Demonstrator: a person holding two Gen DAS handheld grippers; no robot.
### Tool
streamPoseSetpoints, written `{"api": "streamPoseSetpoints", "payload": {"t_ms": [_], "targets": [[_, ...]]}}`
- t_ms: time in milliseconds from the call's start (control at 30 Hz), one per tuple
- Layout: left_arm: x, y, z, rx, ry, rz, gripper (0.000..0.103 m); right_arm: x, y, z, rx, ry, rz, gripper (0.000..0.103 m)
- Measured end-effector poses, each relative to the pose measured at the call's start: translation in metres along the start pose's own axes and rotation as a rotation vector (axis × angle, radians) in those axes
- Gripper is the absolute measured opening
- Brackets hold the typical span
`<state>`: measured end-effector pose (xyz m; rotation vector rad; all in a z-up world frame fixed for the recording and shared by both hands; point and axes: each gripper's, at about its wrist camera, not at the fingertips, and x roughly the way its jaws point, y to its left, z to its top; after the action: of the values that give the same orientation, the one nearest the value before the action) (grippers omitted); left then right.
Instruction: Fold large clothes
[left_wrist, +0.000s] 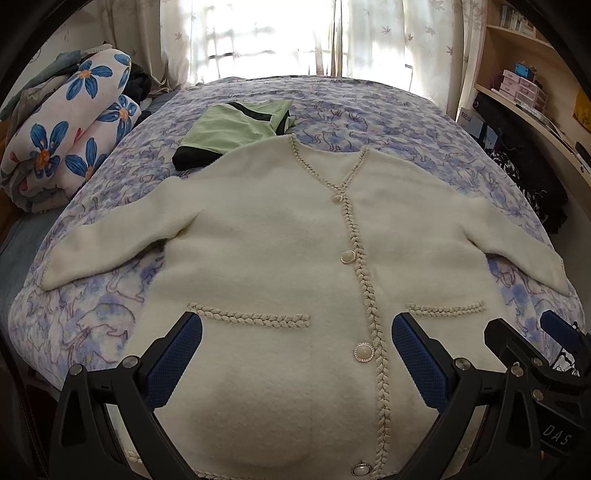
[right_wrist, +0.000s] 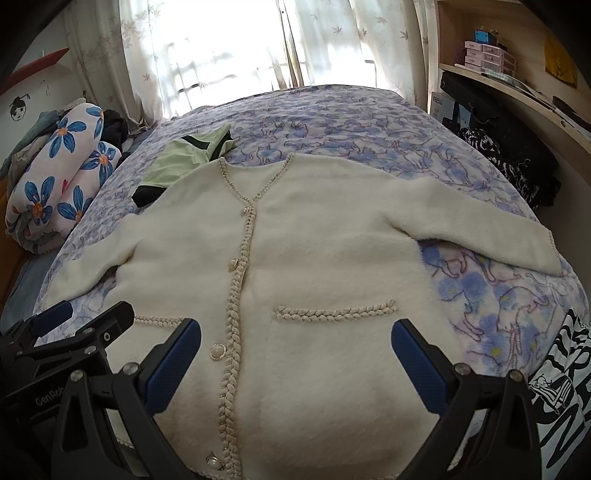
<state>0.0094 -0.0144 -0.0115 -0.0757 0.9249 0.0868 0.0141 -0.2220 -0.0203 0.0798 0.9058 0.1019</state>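
A cream fuzzy cardigan (left_wrist: 280, 251) (right_wrist: 314, 236) with braided trim and pearl buttons lies spread flat, front up, on the bed, both sleeves stretched out sideways. My left gripper (left_wrist: 295, 332) hovers open above its lower left pocket and button line, nothing between its blue pads. My right gripper (right_wrist: 295, 336) hangs open above the lower right pocket, also holding nothing. In the left wrist view the right gripper (left_wrist: 532, 336) shows at the right edge; in the right wrist view the left gripper (right_wrist: 85, 321) shows at the left edge.
A folded green and black garment (left_wrist: 236, 129) (right_wrist: 184, 158) lies beyond the cardigan's collar on the purple cat-print blanket (left_wrist: 388, 110). Rolled floral bedding (left_wrist: 70, 133) sits at the left. Shelves and a desk (left_wrist: 524, 88) stand at the right, curtains behind.
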Motion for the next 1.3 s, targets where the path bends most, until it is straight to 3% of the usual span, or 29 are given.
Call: {"api": "streamPoseSetpoints", "payload": {"t_ms": [900, 1300], "targets": [[0.003, 0.003, 0.003, -0.005, 0.002, 0.018, 0.102, 0.005, 0.008, -0.001, -0.018, -0.003, -0.008, 0.103], [-0.004, 0.007, 0.003, -0.013, -0.016, 0.003, 0.102, 0.011, 0.005, 0.0, -0.02, 0.059, -0.042, 0.103]]}}
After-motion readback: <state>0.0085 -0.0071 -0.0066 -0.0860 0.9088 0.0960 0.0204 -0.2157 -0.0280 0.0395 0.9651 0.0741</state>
